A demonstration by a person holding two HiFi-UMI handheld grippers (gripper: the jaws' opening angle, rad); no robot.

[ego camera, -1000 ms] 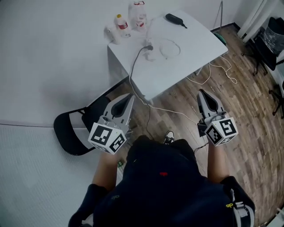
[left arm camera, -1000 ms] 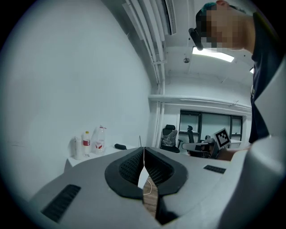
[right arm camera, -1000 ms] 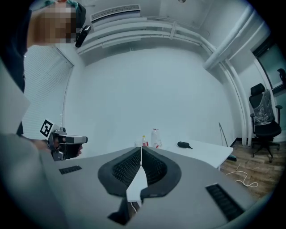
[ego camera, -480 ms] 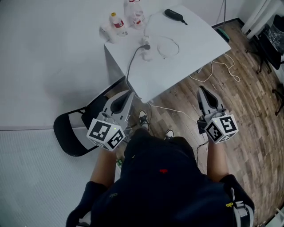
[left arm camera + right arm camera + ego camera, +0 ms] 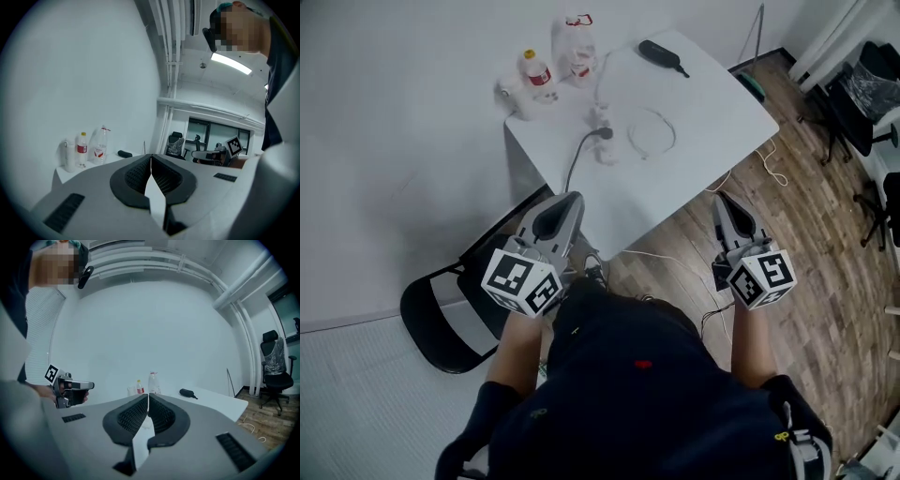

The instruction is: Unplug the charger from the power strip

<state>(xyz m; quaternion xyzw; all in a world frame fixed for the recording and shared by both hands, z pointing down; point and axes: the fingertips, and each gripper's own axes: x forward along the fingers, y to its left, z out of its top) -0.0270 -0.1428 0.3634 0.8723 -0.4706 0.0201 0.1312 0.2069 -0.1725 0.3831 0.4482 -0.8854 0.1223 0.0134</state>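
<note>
White worktop [image 5: 712, 131] stands ahead of me against the wall. The power strip [image 5: 598, 116] lies on its left part, white on white and hard to outline. The charger [image 5: 604, 134] sits plugged into the strip as a dark plug, and its grey cable [image 5: 574, 167] curves from it toward the near edge of the worktop. Just to the right of the strip lies a loose loop of white cord [image 5: 652, 136].

At the far-left corner stand a small bottle [image 5: 532, 73] with a yellow cap and a taller clear bottle [image 5: 578, 47], both with red labels. A black oblong thing [image 5: 661, 54] lies near the far edge; I cannot tell what it is.

My left gripper [image 5: 568, 199] points toward the worktop from in front of my body, above a black chair [image 5: 441, 314]. In its own view its fingers [image 5: 136, 173] are clenched together with nothing between them. My right gripper [image 5: 721, 199] is out to the right over the wooden floor [image 5: 806, 216], and its fingers [image 5: 164, 416] are likewise pressed together and empty. Both grippers are well apart from the strip and the charger. A white lead [image 5: 773, 159] trails on the floor past the right side of the worktop.
</note>
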